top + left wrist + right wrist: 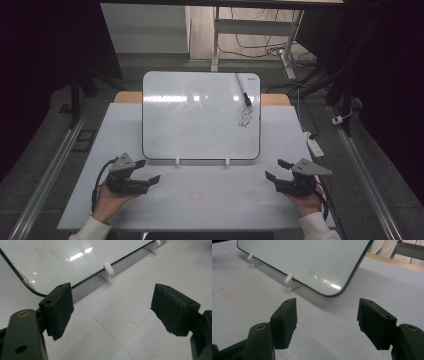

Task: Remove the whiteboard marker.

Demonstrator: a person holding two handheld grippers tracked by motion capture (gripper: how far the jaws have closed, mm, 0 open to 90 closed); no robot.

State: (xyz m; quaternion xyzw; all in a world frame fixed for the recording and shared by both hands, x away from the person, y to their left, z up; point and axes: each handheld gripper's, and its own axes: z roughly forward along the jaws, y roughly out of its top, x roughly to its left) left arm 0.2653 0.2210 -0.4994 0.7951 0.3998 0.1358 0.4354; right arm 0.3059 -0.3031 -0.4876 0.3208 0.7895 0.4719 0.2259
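white whiteboard (200, 115), black scribble (245, 117), black grippers

your whiteboard (195, 117) sits on the table (200, 200), propped toward its far edge. a marker (243, 90) lies on the board's far right corner, a scribble (245, 116) just before it. your left gripper (148, 171) rests near the table's near left corner, your right gripper (278, 169) near its near right.

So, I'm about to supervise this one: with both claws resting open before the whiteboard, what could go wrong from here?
1. The marker lies loose on the tilted whiteboard; a nudge might send it sliding down.
2. The board rests on two small white feet, so a push from the left claw or right claw could shift it.
3. The scribble could smear if brushed.
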